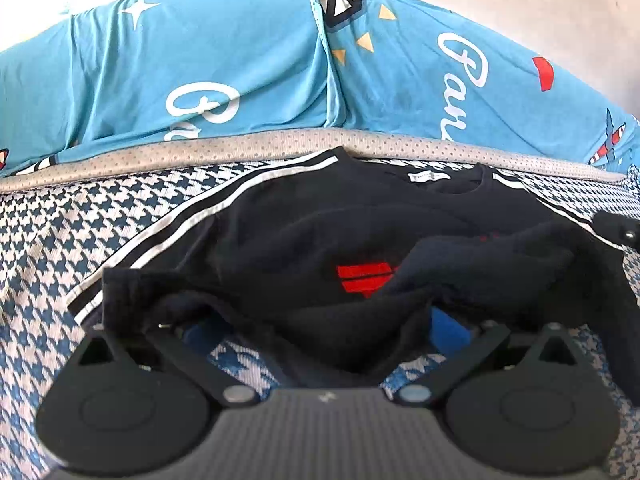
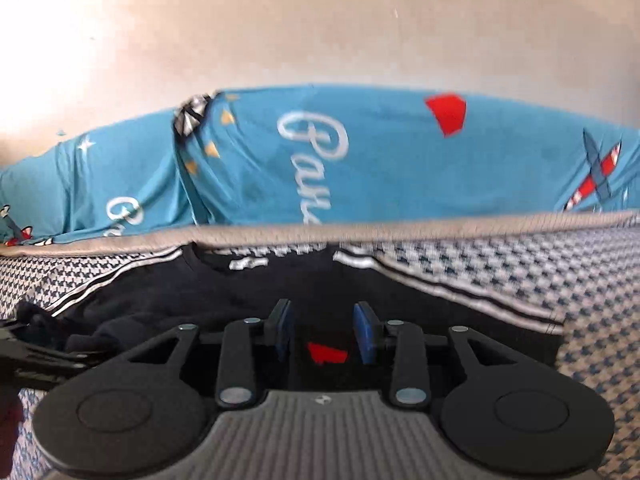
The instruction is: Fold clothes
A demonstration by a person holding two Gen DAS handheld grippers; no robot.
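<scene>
Left gripper (image 1: 320,336) draped in dark shirt (image 1: 304,232), grip unclear, right gripper (image 2: 325,332) partly spread, empty

A home bedroom: a bed (image 1: 60,232) under a houndstooth cover, blue printed pillows (image 1: 200,72) along its head, a plain pale wall (image 2: 320,32) behind.

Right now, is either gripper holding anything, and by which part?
The left gripper has the black shirt bunched between its fingers at the near hem. The right gripper is open over it, holding nothing.
</scene>
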